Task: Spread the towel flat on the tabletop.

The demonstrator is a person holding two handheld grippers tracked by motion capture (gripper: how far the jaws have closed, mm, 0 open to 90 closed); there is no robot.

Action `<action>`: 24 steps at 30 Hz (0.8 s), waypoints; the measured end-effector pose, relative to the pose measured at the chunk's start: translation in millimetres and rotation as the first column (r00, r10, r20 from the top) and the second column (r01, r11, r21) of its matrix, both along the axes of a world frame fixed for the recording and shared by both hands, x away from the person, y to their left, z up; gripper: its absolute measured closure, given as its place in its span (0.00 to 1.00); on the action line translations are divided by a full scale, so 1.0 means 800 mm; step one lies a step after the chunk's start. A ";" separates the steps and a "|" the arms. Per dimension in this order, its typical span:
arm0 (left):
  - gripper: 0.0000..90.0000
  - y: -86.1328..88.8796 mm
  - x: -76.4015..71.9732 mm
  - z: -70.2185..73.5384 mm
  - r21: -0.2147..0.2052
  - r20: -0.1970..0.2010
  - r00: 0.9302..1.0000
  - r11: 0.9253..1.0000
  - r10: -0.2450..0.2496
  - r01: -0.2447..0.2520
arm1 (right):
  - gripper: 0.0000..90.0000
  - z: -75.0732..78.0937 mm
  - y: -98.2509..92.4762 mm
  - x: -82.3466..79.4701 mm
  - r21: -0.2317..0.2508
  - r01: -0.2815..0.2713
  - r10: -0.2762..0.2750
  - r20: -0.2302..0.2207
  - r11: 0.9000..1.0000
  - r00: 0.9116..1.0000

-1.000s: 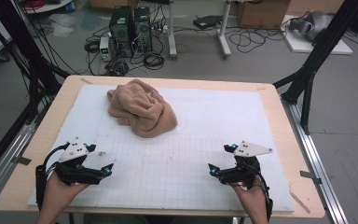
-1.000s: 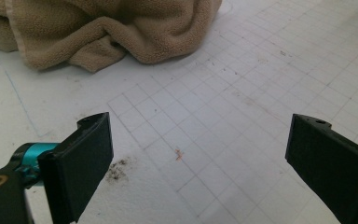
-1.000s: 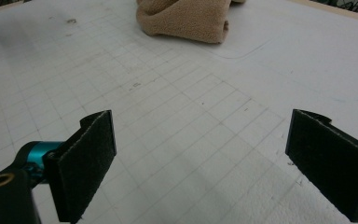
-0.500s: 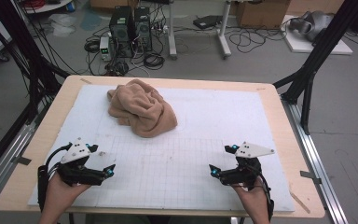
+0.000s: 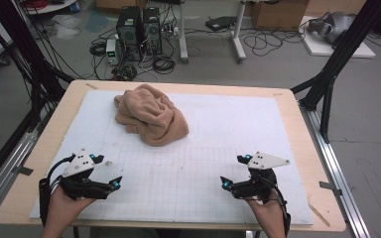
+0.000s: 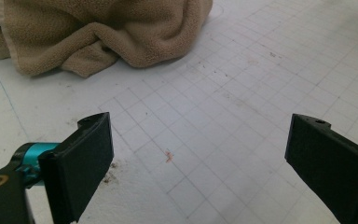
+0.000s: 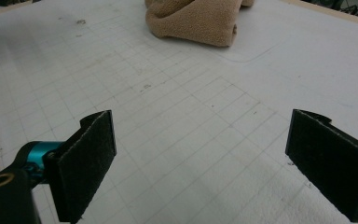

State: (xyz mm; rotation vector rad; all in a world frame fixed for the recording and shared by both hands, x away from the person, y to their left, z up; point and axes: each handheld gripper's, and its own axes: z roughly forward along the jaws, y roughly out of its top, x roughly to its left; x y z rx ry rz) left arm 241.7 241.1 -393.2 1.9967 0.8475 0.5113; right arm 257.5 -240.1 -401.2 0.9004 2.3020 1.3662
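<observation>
Nearest the person, at about seven o'clock on the white gridded mat (image 5: 278, 129), the left gripper (image 5: 115, 183) sits low over the near edge with its jaws spread wide and nothing between them; the left gripper view shows bare grid squares in the gap. Compared with a second ago it has slid a little toward the middle of the mat and turned slightly inward, a small shift that reads as the start of a reach, not a grasp. At about five o'clock the right gripper (image 5: 224, 182) is likewise wide open and empty, and it has held its place across the last second, so the left hand looks to be leading. Between and beyond the two lies open mat, marked with a few faint stains. Farther off, at roughly eleven o'clock, the tan towel (image 5: 150, 115) rests in a crumpled heap on the plain part of the mat, its near edge just reaching the start of the grid; it has not moved or changed shape. Both grippers are well apart from it, though each gripper view has it ahead: the towel (image 6: 98, 32) at upper left for the left one, and the towel (image 7: 196, 18) at the top for the right. The work has barely begun; both hands must travel forward before any hold on the cloth is possible.
</observation>
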 end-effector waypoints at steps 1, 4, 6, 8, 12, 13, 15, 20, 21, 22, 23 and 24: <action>0.09 0.000 0.000 -0.001 0.001 0.002 1.000 1.000 0.000 0.000 | 0.08 0.000 0.000 0.000 0.000 0.000 0.000 0.000 1.000 1.000; 0.09 0.001 0.000 -0.001 0.002 0.001 1.000 1.000 0.001 -0.001 | 0.08 0.001 0.002 0.001 0.001 -0.003 0.003 0.004 1.000 1.000; 0.09 0.001 0.000 -0.001 -0.003 0.000 1.000 1.000 0.004 -0.004 | 0.08 0.001 0.004 0.002 -0.003 -0.008 0.008 -0.001 1.000 1.000; 0.09 0.002 0.000 0.000 0.002 0.001 1.000 1.000 0.004 -0.004 | 0.08 0.001 0.004 0.003 -0.003 -0.009 0.009 0.004 1.000 1.000; 0.09 0.002 -0.001 -0.001 0.004 -0.001 1.000 1.000 0.004 -0.004 | 0.08 0.006 0.012 0.011 -0.001 -0.020 0.020 0.017 1.000 1.000; 0.09 0.001 -0.001 -0.001 0.002 -0.001 1.000 1.000 0.005 -0.005 | 0.08 0.008 0.015 0.014 -0.005 -0.024 0.024 0.019 1.000 1.000; 0.09 0.001 -0.001 -0.001 0.003 0.000 1.000 1.000 0.000 0.000 | 0.08 0.013 0.023 0.021 -0.014 -0.031 0.031 0.024 0.999 0.999; 0.09 0.002 -0.001 0.001 -0.001 0.003 1.000 1.000 0.000 0.000 | 0.08 0.027 0.040 0.044 -0.013 -0.052 0.052 0.037 0.999 0.998; 0.09 0.002 -0.001 0.001 -0.004 0.003 1.000 1.000 0.003 -0.003 | 0.08 0.035 0.049 0.057 -0.021 -0.058 0.059 0.044 0.998 0.997; 0.09 0.003 -0.001 0.002 -0.002 0.002 1.000 1.000 0.002 -0.002 | 0.08 0.035 0.049 0.057 -0.021 -0.058 0.059 0.044 0.998 0.997; 0.09 0.004 -0.001 0.003 -0.002 0.007 1.000 1.000 0.003 -0.003 | 0.09 0.042 0.059 0.070 -0.023 -0.062 0.063 0.055 0.998 0.996; 0.09 0.005 0.000 0.003 -0.007 0.009 1.000 1.000 0.008 -0.007 | 0.09 0.042 0.059 0.070 -0.023 -0.062 0.063 0.055 0.998 0.996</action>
